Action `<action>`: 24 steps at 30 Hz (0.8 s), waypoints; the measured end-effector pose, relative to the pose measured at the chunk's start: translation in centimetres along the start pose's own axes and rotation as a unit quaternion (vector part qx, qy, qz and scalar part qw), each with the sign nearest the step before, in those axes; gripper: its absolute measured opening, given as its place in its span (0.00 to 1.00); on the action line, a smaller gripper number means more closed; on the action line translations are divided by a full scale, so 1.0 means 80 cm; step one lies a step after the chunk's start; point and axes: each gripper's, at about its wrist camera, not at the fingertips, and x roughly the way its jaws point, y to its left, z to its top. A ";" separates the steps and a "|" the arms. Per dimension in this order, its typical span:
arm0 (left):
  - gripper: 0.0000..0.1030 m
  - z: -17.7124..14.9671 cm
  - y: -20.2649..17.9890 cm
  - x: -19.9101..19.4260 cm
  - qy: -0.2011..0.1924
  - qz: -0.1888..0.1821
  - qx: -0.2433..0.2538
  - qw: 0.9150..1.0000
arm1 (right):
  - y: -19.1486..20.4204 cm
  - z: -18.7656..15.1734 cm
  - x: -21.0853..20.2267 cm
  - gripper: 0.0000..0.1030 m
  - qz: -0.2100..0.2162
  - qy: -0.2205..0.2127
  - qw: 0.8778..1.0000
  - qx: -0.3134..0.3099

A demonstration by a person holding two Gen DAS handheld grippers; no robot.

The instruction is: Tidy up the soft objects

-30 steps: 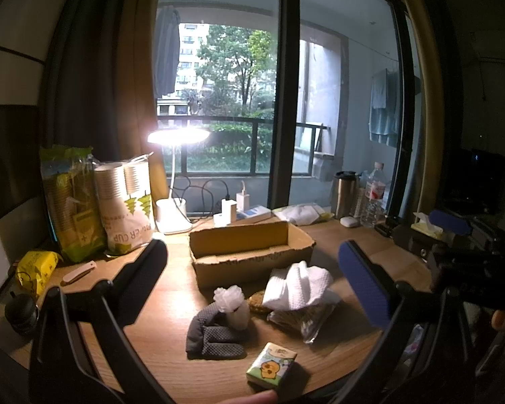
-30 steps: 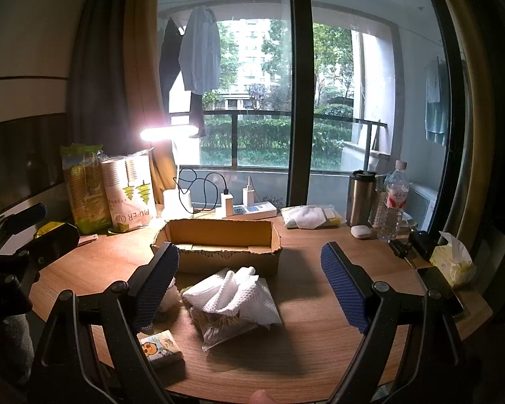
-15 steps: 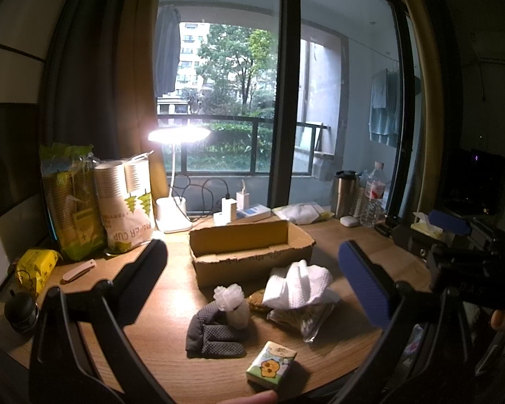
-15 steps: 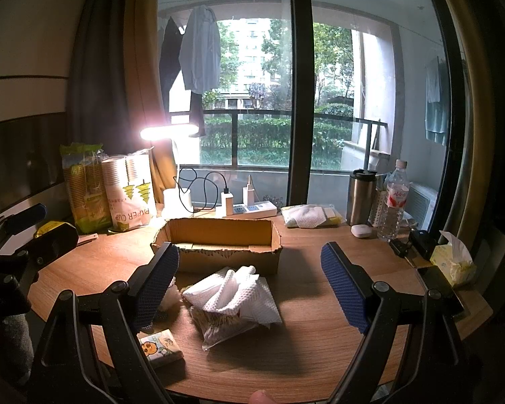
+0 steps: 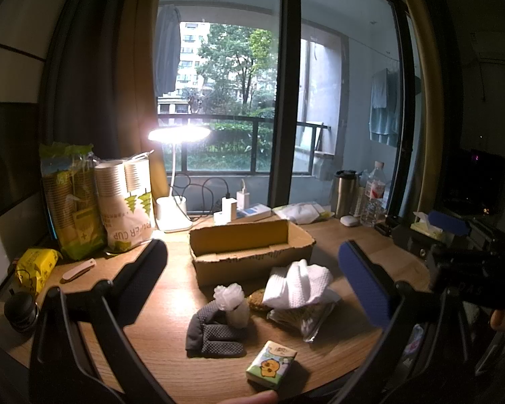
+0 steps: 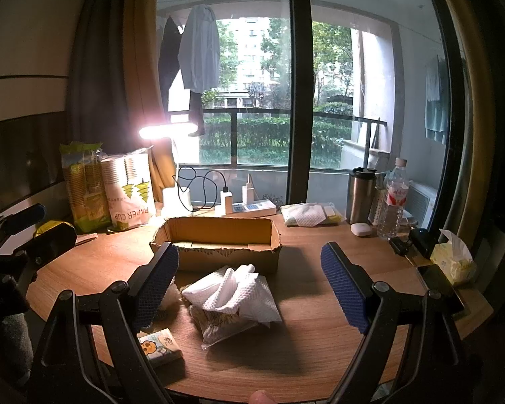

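A round wooden table [image 6: 306,363] stands before a big balcony window, lit by one lamp [image 5: 178,134]. On it lie one open box [image 6: 219,242], long axis left to right, one white cloth [image 6: 232,293] in front of it, one grey glove [image 5: 212,333], and one tissue pack [image 5: 271,363]. The left claw [image 5: 252,286] and right claw [image 6: 249,282] are both spread, holding nothing.

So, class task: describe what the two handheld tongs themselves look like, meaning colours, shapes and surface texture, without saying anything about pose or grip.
Both are black, angular linkage frames with visible pivot bolts. The left tongs carry long flat pads; the lit one shows blue. The right tongs have blue pads with a fine dimpled, grid-like texture. No cables or sleeves are visible on either; no printed markings can be made out.
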 end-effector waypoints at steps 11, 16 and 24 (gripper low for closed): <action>1.00 -0.023 -0.003 0.033 0.053 -0.004 0.012 0.999 | -0.010 -0.020 0.022 0.86 0.006 0.031 0.999 0.016; 0.99 -0.052 -0.008 0.071 0.112 -0.013 0.018 0.994 | -0.022 -0.036 0.050 0.86 0.000 0.061 0.998 0.025; 0.99 -0.105 -0.016 0.122 0.201 -0.029 0.028 0.979 | -0.039 -0.067 0.091 0.86 -0.004 0.110 0.993 0.040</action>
